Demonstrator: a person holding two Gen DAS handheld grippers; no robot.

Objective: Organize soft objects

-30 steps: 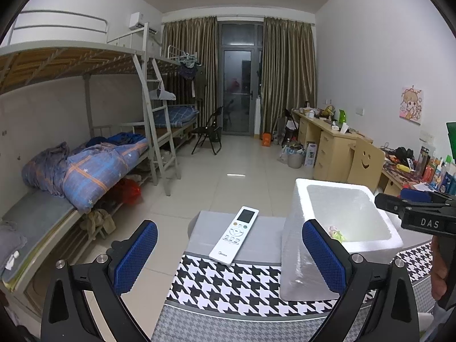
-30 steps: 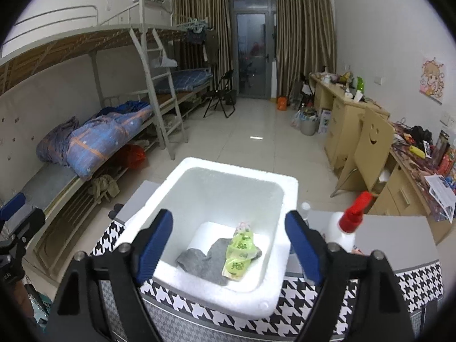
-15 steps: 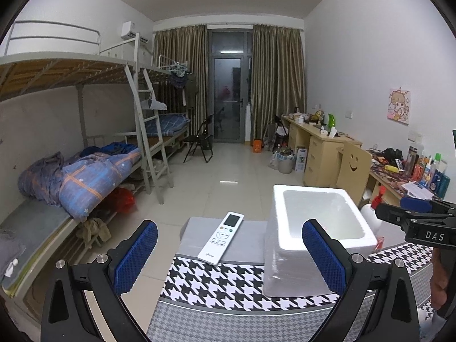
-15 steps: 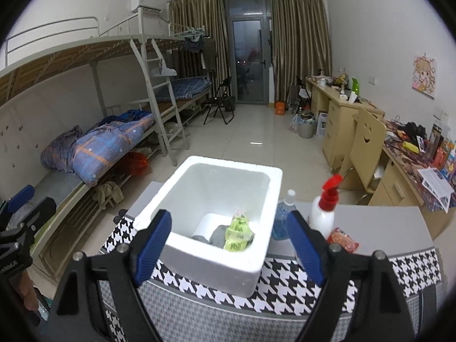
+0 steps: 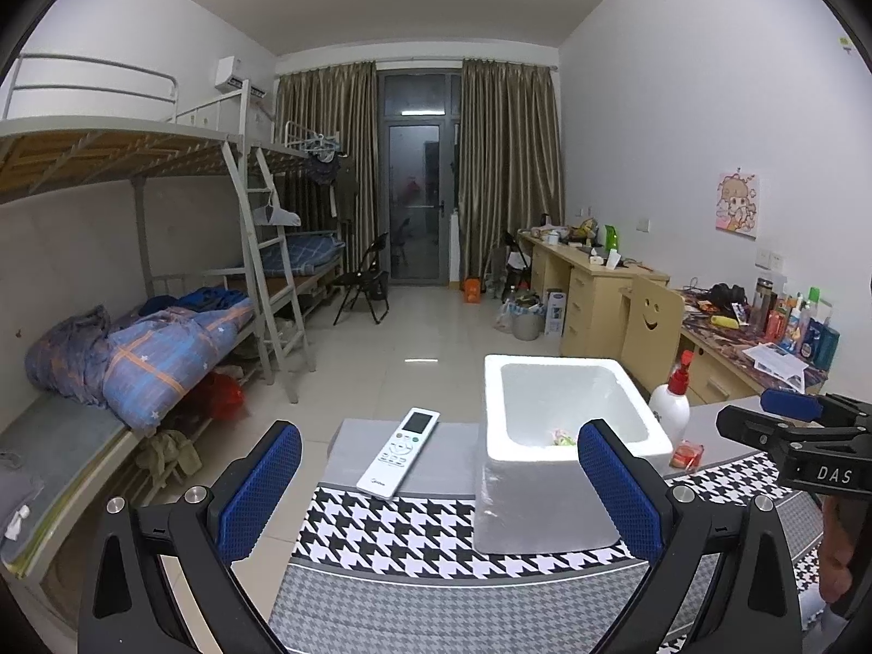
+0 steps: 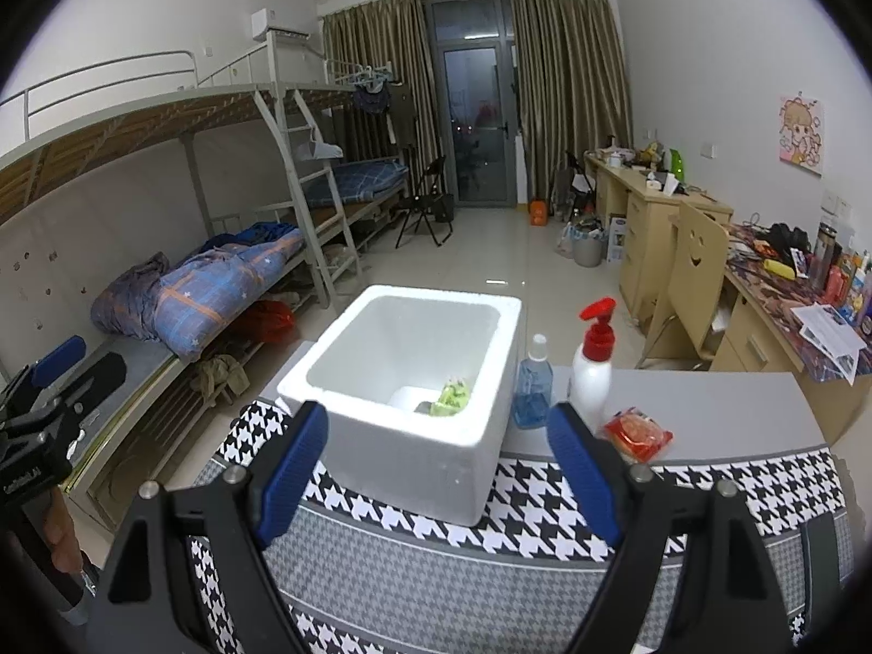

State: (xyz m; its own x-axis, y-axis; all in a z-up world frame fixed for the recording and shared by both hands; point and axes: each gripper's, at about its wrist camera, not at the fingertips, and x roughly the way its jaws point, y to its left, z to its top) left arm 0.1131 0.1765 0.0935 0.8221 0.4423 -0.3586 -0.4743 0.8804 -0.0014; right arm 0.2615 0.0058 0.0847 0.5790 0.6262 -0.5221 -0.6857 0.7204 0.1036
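A white foam box point(image 6: 414, 425) stands on the houndstooth tablecloth point(image 6: 545, 534); in the left wrist view the foam box point(image 5: 550, 496) sits right of centre. Inside lie a green packet point(image 6: 451, 399) and a grey cloth point(image 6: 424, 407), mostly hidden by the box wall. My right gripper point(image 6: 438, 482) hangs open in front of the box, nothing between its blue pads. My left gripper point(image 5: 438, 490) is open too, short of the table's near edge, empty. The right gripper point(image 5: 790, 414) shows at the far right of the left wrist view.
A white remote point(image 5: 399, 452) lies left of the box. A blue bottle point(image 6: 533, 384), a red-capped pump bottle point(image 6: 593, 365) and a red snack packet point(image 6: 636, 433) stand to the box's right. Bunk beds point(image 5: 136, 327) line the left wall, desks point(image 6: 681, 229) the right.
Both grippers have drawn back from the table, so the foam box looks smaller and farther away. More tablecloth shows in front. Both stay open and empty.
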